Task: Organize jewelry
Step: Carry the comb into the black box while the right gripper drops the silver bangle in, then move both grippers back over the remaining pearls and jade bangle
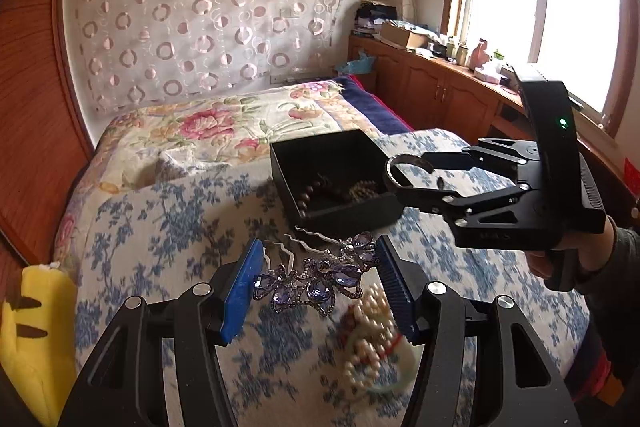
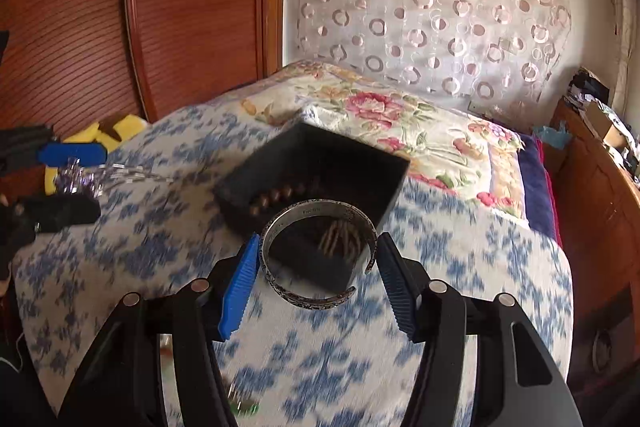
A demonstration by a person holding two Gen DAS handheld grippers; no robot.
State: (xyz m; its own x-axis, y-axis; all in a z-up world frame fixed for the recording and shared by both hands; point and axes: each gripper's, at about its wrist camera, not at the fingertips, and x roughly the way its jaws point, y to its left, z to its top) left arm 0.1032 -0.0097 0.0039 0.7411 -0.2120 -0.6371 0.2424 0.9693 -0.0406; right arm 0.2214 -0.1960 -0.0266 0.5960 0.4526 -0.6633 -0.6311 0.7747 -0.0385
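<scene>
Silver cuff bracelet (image 2: 320,255): open-ended band, engraved inside, dark patterned outer face. It sits between the blue ribbed pads of the right gripper (image 2: 316,279), left pad (image 2: 239,287) touching the band's side, right pad (image 2: 394,283) at the cuff's open end. Jaws closed in on the cuff, pinching it. In the left wrist view the same cuff (image 1: 404,173) is held out from that gripper's fingertips, over the near right corner of the black box (image 1: 320,155).

Black box: square, open-topped, resting on the blue-floral bedspread (image 1: 168,227). Inside: a string of brown wooden beads (image 2: 276,197) against the left wall and a bundle of thin bronze-coloured strands (image 2: 340,241), seen through the cuff's ring.

Purple rhinestone flower hairpin (image 1: 320,279) with wavy metal prongs: it lies between the pads of the left gripper (image 1: 316,287). Pads look to be against its ends, but motion blur leaves contact uncertain; I cannot tell if it is clamped or only bracketed. Prongs point toward the box.

Below the hairpin, on the bedspread: pearl bead strand (image 1: 372,339) heaped over a pale green bangle (image 1: 400,375), blurred.

Left edge: yellow plush toy (image 1: 36,339). Beyond the box, a pink-floral quilt (image 1: 224,123).
</scene>
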